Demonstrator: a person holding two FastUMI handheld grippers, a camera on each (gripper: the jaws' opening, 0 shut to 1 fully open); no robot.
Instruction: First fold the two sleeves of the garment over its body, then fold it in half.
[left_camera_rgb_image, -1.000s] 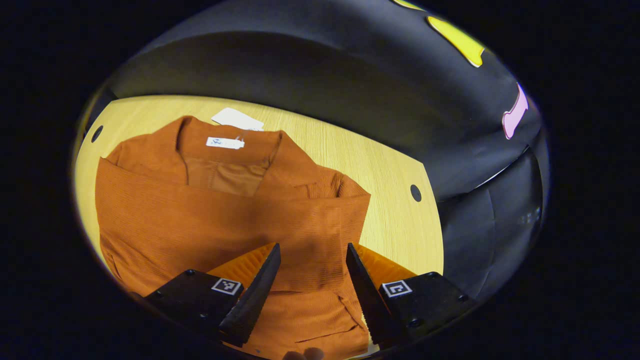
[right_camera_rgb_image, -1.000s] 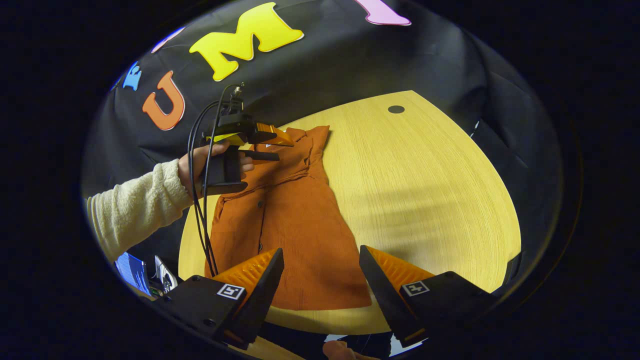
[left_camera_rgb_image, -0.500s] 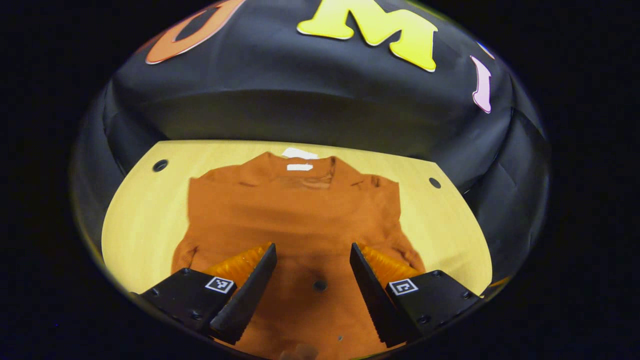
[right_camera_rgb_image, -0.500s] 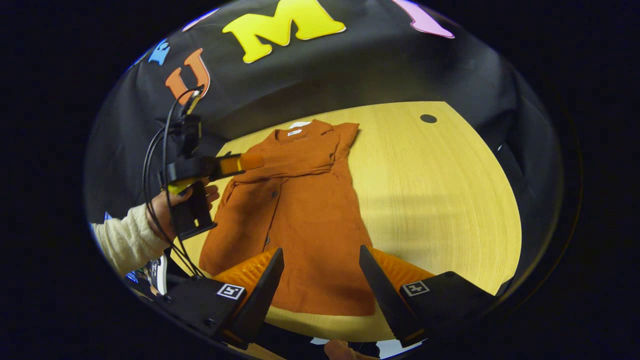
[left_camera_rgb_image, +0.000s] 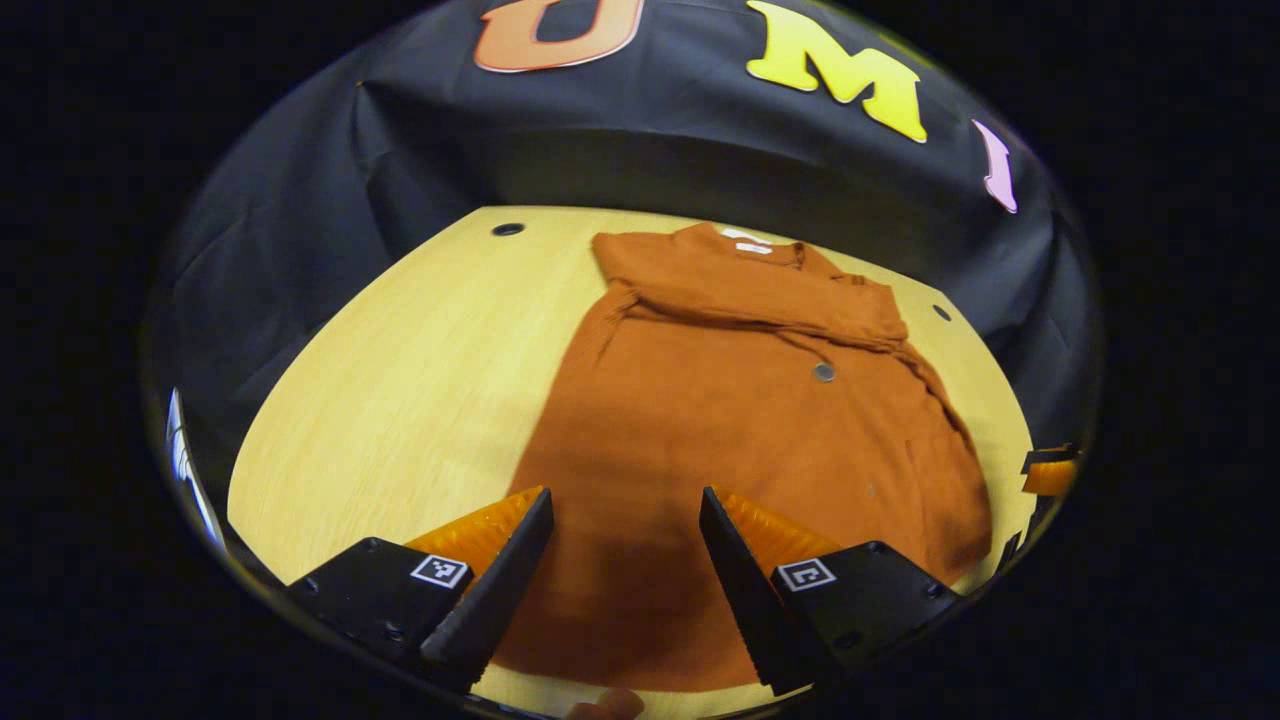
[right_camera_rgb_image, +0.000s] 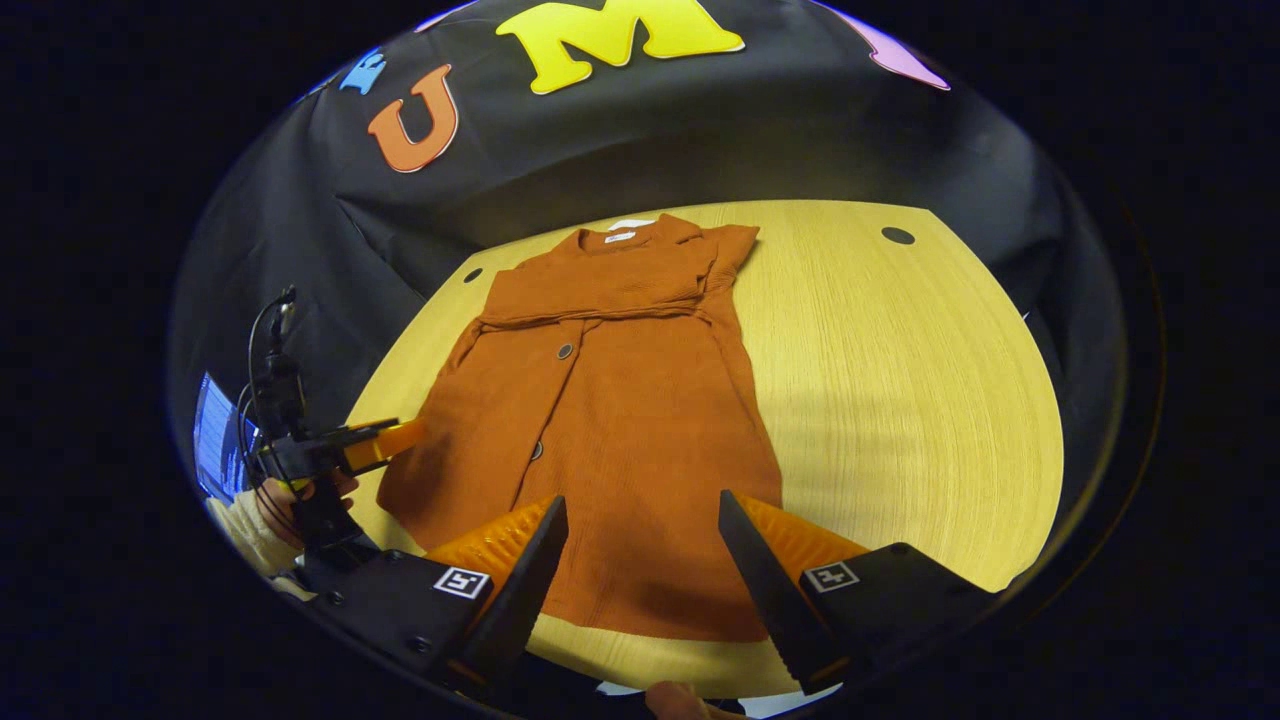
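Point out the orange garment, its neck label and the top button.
Orange garment (right_camera_rgb_image: 640, 440), right gripper view, on the body's middle.
Neck label (right_camera_rgb_image: 620, 237), right gripper view, on the white tag inside the collar.
Top button (left_camera_rgb_image: 824, 372), left gripper view, on the button's face.

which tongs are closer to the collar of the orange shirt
Hard to call; perhaps the left. Both tongs hang open over the hem end of the shirt, far from the collar. The left tongs sit off its side edge; the right tongs are above the hem.

From the left gripper view I lose the dress's (left_camera_rgb_image: 740, 430) near hem behind my own jaws. In the right gripper view the hand (right_camera_rgb_image: 285, 497) holding the left gripper (right_camera_rgb_image: 385, 443) is cut off at the edge.
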